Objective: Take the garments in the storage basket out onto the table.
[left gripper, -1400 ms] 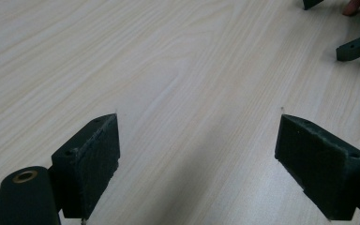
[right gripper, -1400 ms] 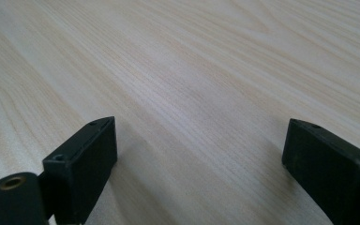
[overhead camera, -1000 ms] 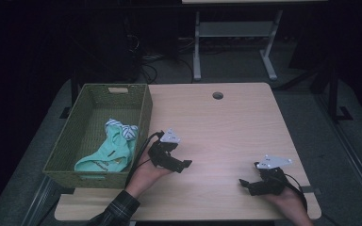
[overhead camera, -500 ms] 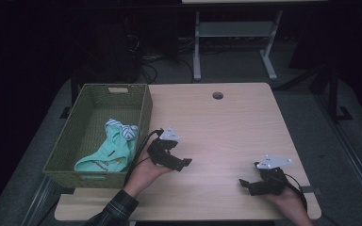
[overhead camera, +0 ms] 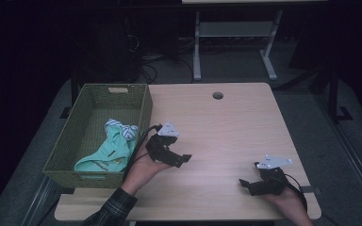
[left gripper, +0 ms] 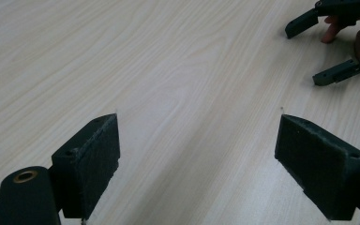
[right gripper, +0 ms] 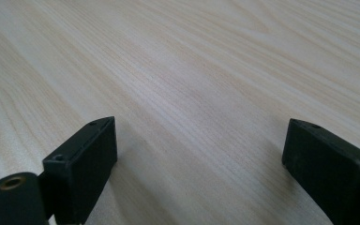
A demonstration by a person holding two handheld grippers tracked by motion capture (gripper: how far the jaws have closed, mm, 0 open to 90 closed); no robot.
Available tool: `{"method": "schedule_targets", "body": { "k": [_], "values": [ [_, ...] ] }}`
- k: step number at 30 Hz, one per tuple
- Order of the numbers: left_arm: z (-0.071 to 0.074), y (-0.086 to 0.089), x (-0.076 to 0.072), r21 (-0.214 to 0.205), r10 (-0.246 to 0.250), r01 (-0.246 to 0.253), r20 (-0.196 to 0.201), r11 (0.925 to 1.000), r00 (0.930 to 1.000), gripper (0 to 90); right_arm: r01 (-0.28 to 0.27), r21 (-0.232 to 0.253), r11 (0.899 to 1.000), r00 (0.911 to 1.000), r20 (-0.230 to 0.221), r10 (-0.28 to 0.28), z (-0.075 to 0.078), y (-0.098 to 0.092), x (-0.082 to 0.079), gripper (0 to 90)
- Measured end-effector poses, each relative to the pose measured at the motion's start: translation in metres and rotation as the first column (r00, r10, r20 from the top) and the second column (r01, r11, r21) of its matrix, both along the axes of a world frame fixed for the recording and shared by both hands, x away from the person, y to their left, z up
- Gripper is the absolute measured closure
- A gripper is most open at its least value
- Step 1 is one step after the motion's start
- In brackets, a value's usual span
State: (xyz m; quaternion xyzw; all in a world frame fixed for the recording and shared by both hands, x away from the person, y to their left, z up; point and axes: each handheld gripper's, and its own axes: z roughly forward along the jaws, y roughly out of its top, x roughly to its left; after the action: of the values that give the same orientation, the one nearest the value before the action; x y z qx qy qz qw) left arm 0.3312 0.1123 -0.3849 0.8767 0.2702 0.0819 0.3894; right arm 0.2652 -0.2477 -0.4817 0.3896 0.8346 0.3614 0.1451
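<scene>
My left gripper (overhead camera: 185, 159) hovers low over the light wooden table (overhead camera: 226, 127), just right of the green basket, and points right. In the left gripper view it (left gripper: 197, 154) is open, with bare wood between the jaws. My right gripper (overhead camera: 243, 182) rests near the table's front right edge and points left. It (right gripper: 199, 159) is open too, over bare wood. The right gripper (left gripper: 337, 42) also appears far off at the top right of the left gripper view, with fingers of the hand behind it.
A green woven basket (overhead camera: 146, 113) stands on the table's left side. It holds a mint-green garment (overhead camera: 111, 149) and a striped cloth (overhead camera: 122, 129). A round cable hole (overhead camera: 218, 95) sits near the table's far edge. Beyond the table are a dark floor and a metal frame (overhead camera: 235, 33).
The left gripper has shifted only slightly in place beside the basket. The right gripper has stayed where it was.
</scene>
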Motion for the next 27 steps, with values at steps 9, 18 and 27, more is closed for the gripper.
{"method": "schedule_targets", "body": {
  "k": [9,18,27],
  "values": [
    [0.012,0.006,0.002,-0.013,0.004,-0.004,0.01,0.9999,0.9999,13.9,0.0,0.0,1.0,1.0,-0.001,0.0,0.0,0.0,0.0,10.0],
    [0.019,0.013,0.004,-0.018,0.006,-0.005,0.023,0.9998,0.9997,13.9,0.0,0.0,1.0,1.0,-0.001,0.0,0.0,0.0,0.0,10.0],
    [0.023,0.023,0.006,-0.022,0.014,-0.013,0.036,0.9997,0.9993,13.9,0.0,0.0,1.0,1.0,0.0,0.0,0.0,0.0,0.0,9.9]
  ]
}}
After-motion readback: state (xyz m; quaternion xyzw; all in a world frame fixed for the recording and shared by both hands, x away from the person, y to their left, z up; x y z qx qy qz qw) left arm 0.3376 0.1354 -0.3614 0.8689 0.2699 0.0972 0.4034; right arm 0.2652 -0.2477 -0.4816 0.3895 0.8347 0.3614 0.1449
